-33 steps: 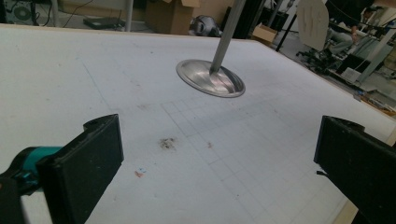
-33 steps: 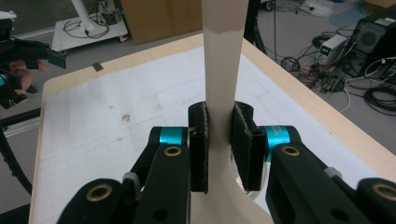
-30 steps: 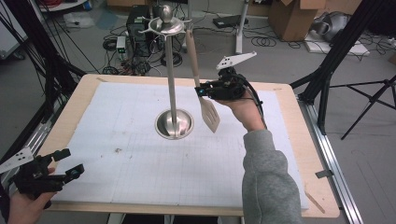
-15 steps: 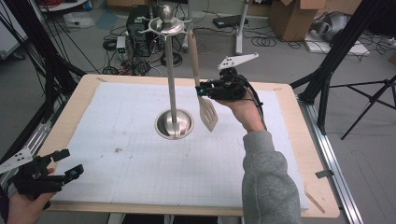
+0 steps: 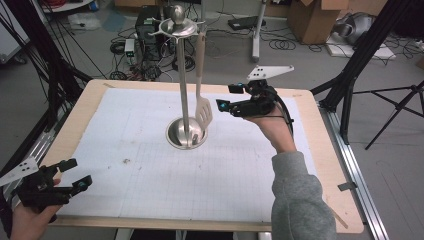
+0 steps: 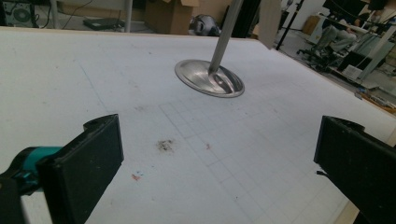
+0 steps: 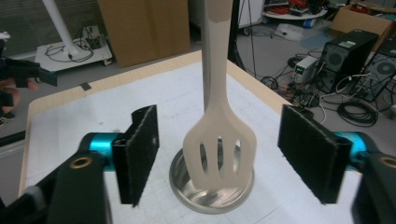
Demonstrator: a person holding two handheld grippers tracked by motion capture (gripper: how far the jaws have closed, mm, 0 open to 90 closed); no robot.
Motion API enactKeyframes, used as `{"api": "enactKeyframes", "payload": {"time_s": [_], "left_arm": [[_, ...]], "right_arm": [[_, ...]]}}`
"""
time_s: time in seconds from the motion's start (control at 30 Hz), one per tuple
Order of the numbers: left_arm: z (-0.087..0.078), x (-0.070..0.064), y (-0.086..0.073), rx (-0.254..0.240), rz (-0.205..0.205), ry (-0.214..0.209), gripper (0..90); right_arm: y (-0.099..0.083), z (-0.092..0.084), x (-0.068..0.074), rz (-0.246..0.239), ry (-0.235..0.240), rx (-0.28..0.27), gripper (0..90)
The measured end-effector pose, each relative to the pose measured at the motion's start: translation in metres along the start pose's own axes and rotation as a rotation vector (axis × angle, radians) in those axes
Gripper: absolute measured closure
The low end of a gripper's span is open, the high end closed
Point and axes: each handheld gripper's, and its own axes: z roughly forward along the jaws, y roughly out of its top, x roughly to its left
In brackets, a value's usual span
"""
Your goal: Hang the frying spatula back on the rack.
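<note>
The room behind is a workshop with cables, computer cases and cardboard boxes on the floor, and in front stands the counter (image 5: 150,200), a wooden board covered with white gridded paper.

At the near left corner the left gripper (image 5: 75,175) rests low over the paper. Its fingers (image 6: 91,158) stand wide apart and hold nothing; between them is only stained paper.

In the middle is the metal stand (image 5: 184,90), a thin pole rising from a round shiny base. The spatula (image 5: 203,107) hangs from the top of the stand, with its slotted blade down, just above the base and close beside the pole.

To the right, the right gripper (image 5: 227,98) is near the spatula. Its fingers (image 7: 140,149) have just been opening; the blade is between them, but they do not touch it.

I judge that the spatula is light and rather stiff, probably plastic with a smooth surface, so it may swing freely on its hook. The best place to hold it seems to be the narrow handle just above the blade, where the fingers can close flat.

The hook and the hole of the handle are small in the high view and cut off in the right gripper view, so I cannot tell how it sits there.
</note>
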Motion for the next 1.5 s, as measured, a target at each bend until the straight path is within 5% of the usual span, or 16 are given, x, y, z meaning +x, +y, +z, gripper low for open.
{"api": "enactKeyframes", "payload": {"time_s": [0.2, 0.57, 1.5], "left_arm": [[0.004, 0.0, 0.001, 0.003, 0.001, -0.008, 1.8], [0.014, 0.001, 0.003, 0.005, 0.0, -0.025, 1.8], [0.038, -0.001, 0.008, 0.021, 0.004, -0.07, 1.8]], "right_arm": [[-0.009, -0.004, 0.0, 0.005, 0.003, -0.012, 14.1], [-0.021, -0.015, 0.005, -0.017, 0.039, -0.043, 14.0], [-0.082, -0.055, 0.001, 0.04, -0.012, -0.08, 13.9]]}}
